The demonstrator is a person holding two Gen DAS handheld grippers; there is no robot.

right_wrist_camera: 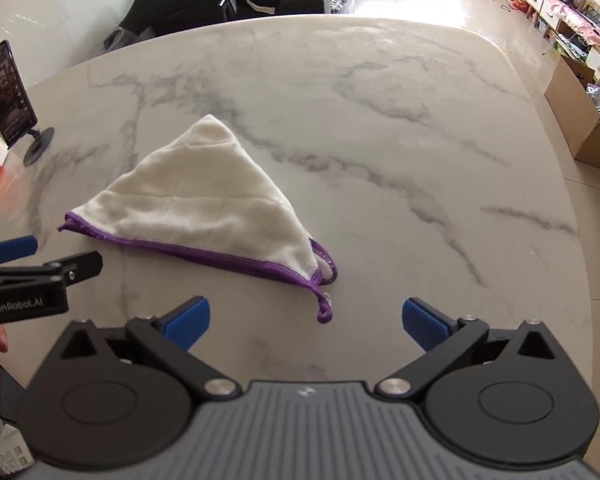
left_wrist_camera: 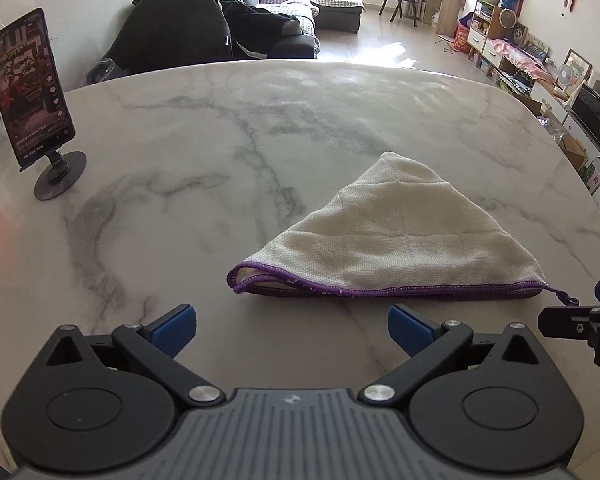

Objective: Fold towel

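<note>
The left hand-held gripper (left_wrist_camera: pixel 292 326) is held low over the near edge of the marble counter (left_wrist_camera: pixel 220 128), its blue-padded fingers (left_wrist_camera: pixel 176 326) spread wide with nothing between them. The right hand-held gripper (right_wrist_camera: pixel 306 322) sits in the same pose, level and pointed forward, its blue pads (right_wrist_camera: pixel 424 322) wide apart and empty. Each one shows at the edge of the other's view, so they are side by side with a gap between.

The towel (left_wrist_camera: pixel 396 232) lies on the counter folded into a triangle, white with a purple stitched hem, its long hemmed edge nearest the grippers and its point away from them. It is just ahead of the left hand-held gripper and off to its right; from the right hand-held gripper it is ahead and to the left. A small purple loop (right_wrist_camera: pixel 325 314) at one corner lies just in front of the right gripper's left finger, not touching it.

Far ahead to the left, a phone (left_wrist_camera: pixel 30 84) stands upright on a round black stand (left_wrist_camera: pixel 60 176), screen lit; its text is too small to read. The left gripper's body, seen from the right wrist, reads "GenRobot.AI" (right_wrist_camera: pixel 16 305).
</note>
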